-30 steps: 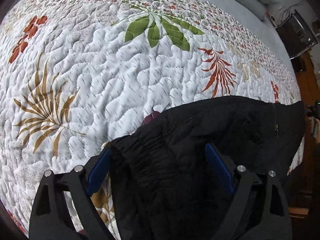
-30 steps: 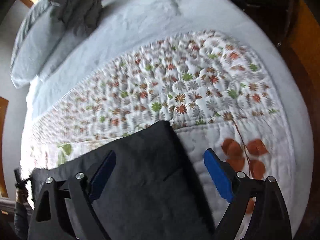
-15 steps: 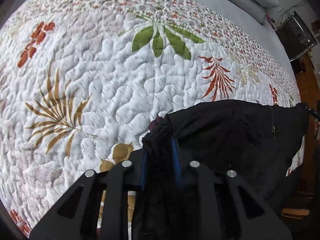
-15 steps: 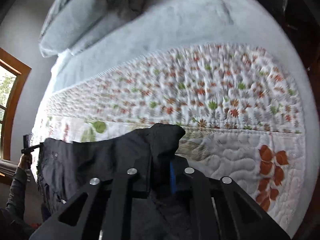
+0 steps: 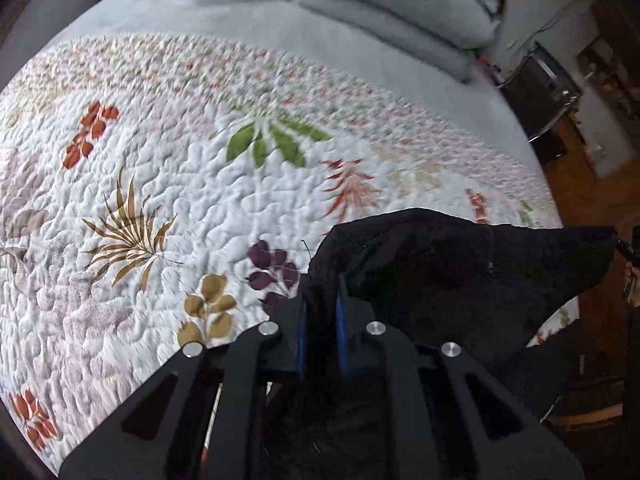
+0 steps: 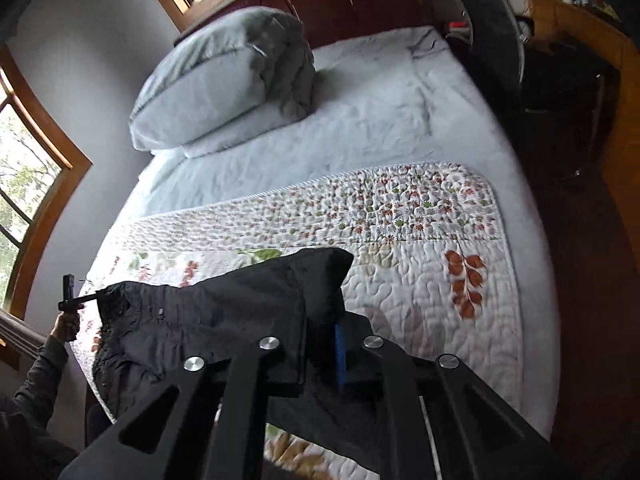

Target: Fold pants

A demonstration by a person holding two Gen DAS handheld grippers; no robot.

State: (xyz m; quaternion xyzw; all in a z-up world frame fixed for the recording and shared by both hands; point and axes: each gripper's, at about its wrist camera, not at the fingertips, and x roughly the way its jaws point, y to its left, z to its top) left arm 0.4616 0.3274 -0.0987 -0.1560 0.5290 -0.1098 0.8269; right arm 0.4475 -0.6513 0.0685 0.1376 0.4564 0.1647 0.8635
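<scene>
Both claws are clenched on the black pants [image 5: 460,264], one at each end of the same edge, and the cloth hangs between them above the near edge of the bed. The left claw [image 5: 320,312] has bunched fabric pinched between its blue pads [image 5: 341,332], its jaws having just closed on it; the right claw [image 6: 320,344] likewise has its jaws drawn in on a thick corner of the garment, which stands up in a hump above the fingers. In the right wrist view the pants [image 6: 208,316] stretch away to the left towards the other claw, held by a hand [image 6: 68,326] in a dark sleeve, and the lower part of the cloth droops over the near side of the quilt [image 6: 420,288]. The floral quilt [image 5: 168,184] lies bare on the far side, with pale sheet and a folded duvet [image 6: 228,84] beyond it. As a judgement, the task stands at its beginning: the pick-up is done and the garment is raised, but no crease shows yet. What is left seems to be carrying the held edge over, laying it down squarely on the quilt, and any further folds to make it compact.
</scene>
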